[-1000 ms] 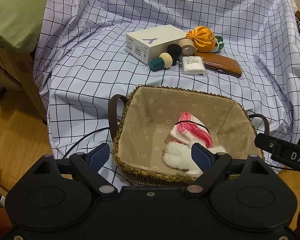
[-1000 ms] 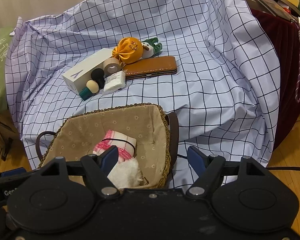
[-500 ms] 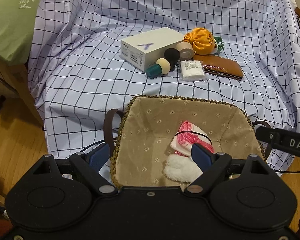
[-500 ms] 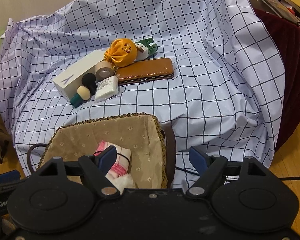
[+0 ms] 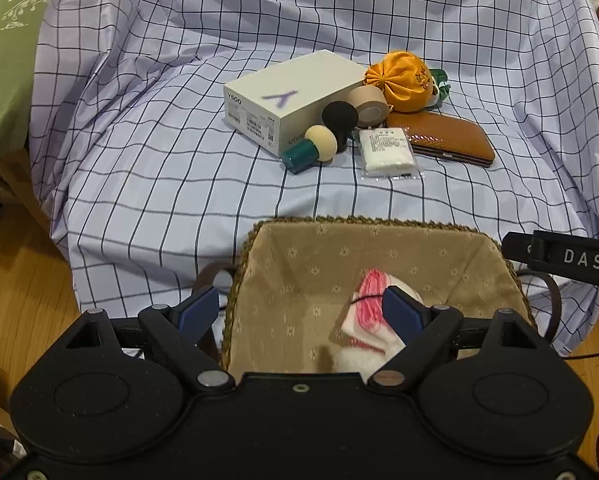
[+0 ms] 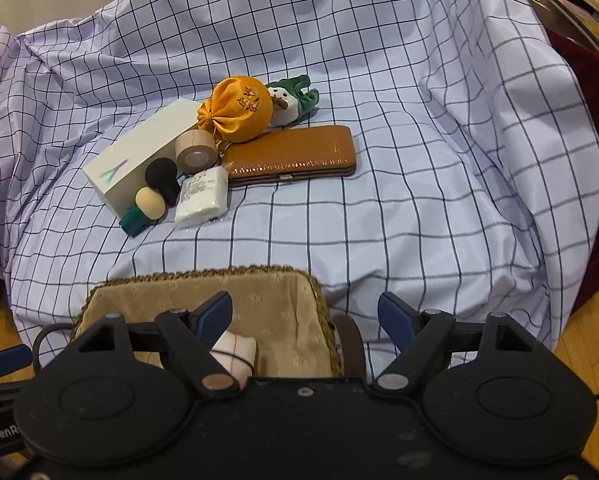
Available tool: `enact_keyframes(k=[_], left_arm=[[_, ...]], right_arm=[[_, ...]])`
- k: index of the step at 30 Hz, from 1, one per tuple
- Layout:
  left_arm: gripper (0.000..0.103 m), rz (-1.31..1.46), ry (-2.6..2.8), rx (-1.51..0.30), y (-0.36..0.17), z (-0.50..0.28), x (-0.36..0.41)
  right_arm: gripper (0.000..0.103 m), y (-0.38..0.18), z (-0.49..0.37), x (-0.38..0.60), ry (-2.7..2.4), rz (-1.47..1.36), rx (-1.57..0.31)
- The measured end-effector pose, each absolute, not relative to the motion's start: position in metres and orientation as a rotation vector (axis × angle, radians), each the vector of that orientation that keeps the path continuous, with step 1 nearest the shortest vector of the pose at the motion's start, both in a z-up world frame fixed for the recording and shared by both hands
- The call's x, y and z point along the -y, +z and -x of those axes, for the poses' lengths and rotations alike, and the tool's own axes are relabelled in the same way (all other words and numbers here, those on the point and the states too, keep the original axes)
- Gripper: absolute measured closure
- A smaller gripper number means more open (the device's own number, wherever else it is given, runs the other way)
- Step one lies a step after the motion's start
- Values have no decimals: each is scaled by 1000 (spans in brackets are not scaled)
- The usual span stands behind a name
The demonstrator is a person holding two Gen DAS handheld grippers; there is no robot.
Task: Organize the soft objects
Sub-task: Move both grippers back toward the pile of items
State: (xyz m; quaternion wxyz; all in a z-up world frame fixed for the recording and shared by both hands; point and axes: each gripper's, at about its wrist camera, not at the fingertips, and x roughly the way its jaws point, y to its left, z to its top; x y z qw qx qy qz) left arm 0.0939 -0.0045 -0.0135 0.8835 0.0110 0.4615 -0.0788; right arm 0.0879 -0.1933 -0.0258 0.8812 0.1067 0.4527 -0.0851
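Basket [image 5: 379, 222] rim sits at the cloth's [image 5: 159, 200] front edge; both grippers' fingers [image 5: 198, 309] spread wide, empty.

Black grippers (blue fingers [image 5: 399, 307])

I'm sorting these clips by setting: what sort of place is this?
Probably a room in a home: a piece of furniture draped in a checked sheet, wooden flooring, and a green cushion at the left edge. What furniture is under the sheet cannot be told.
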Motion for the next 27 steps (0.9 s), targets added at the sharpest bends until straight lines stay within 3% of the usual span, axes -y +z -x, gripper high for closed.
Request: enact_keyframes(k=[21,25,27], left_arm=[[18,62,-98,-1012,-27,-160,-20],[18,77,-83,-1027,-33,-167,-27],[18,86,-76,-1036,-36,-170,-30]], right_arm=[[23,-36,-176,154,-72,-114,-884],[6,-37,-186,142,-64,-73,-828],[6,-39,-191,137,-65,-53,-812]])
